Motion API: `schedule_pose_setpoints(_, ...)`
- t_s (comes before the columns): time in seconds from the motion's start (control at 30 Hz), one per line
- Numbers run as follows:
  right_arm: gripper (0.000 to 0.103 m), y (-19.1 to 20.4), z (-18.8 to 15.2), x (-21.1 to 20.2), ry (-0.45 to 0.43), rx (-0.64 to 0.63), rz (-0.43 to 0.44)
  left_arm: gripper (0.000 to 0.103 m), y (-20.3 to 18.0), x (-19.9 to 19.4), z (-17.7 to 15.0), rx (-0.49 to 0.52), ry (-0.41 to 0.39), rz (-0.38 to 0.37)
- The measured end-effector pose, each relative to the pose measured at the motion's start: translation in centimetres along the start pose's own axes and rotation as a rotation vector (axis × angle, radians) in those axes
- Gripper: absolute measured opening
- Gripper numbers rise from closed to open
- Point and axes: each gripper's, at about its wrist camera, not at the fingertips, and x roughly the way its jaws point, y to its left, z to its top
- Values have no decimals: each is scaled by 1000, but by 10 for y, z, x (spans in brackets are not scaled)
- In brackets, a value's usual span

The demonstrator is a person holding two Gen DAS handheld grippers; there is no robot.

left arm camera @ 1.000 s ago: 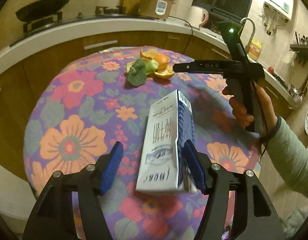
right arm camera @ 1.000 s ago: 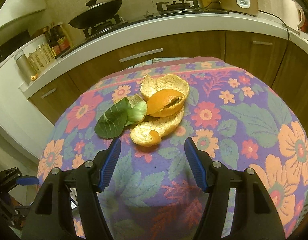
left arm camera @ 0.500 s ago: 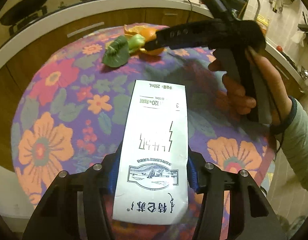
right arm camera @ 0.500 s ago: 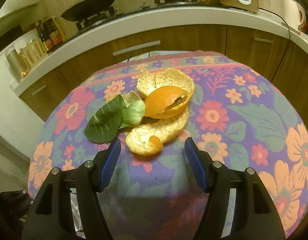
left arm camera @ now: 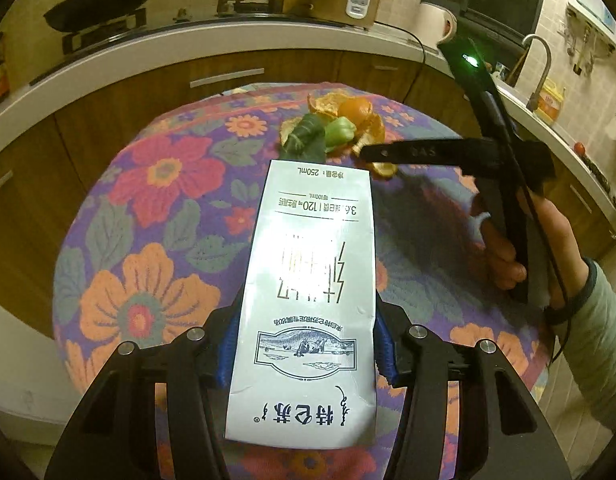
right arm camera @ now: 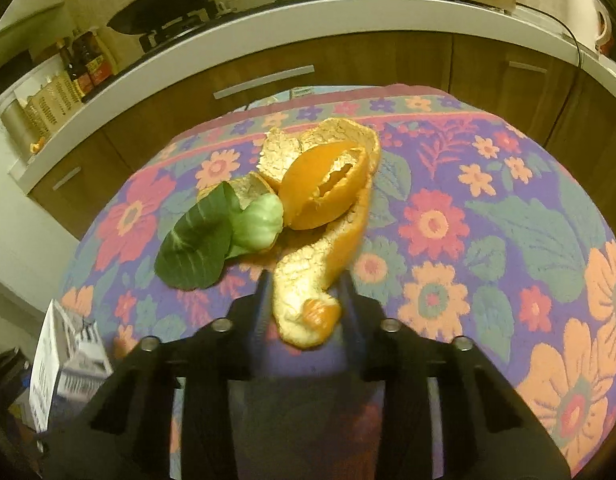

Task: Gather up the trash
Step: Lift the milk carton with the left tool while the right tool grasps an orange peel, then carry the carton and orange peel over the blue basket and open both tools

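Behind floral tablecloth (right arm camera: 488, 208), curved kitchen counter (right arm camera: 348, 12).

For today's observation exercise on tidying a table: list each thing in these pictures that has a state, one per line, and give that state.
White milk carton: clamped in the left tongs, lifted and tilted.
Long curled strip of orange peel: near end between the closing right tongs.
Remaining orange peel pieces: lying on the flowered tablecloth.
Green leaf scrap: lying beside the peel.

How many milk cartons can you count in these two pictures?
1. The milk carton is clamped in the left gripper above the floral tablecloth; it also shows at the right wrist view's lower left. Others may be hidden.
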Motion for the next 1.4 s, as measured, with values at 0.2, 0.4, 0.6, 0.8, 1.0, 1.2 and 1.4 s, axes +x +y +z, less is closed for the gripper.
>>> schedule_pose_setpoints(0.2, 11, -9, -24, -32, -13, 19, 25, 51, -6, -3, 8, -7, -22, -29)
schedule_pose_setpoints(0.4, 10, -34, -52, -82, -98, 73, 30, 51, -31, -1, 21, 17, -35, -81)
schedule_pose_setpoints(0.6, 10, -78, -81, -132, -193, 150, -9, 51, -78, 15, 44, 73, -46, -147)
schedule_pose_setpoints(0.8, 10, -128, -114, -176, -252, 216, -121, 51, -145, 38, 71, 173, -24, -203)
schedule_pose_setpoints(1.0, 10, -183, -152, -212, -288, 312, -210, 51, -210, 52, 92, 280, -11, -264)
schedule_pose_setpoints(1.2, 10, -227, -185, -229, -297, 430, -258, 51, -273, 73, 96, 385, 40, -295)
schedule_pose_setpoints(1.4, 11, -261, -211, -230, -276, 544, -281, 51, -323, 103, 89, 444, 113, -351)
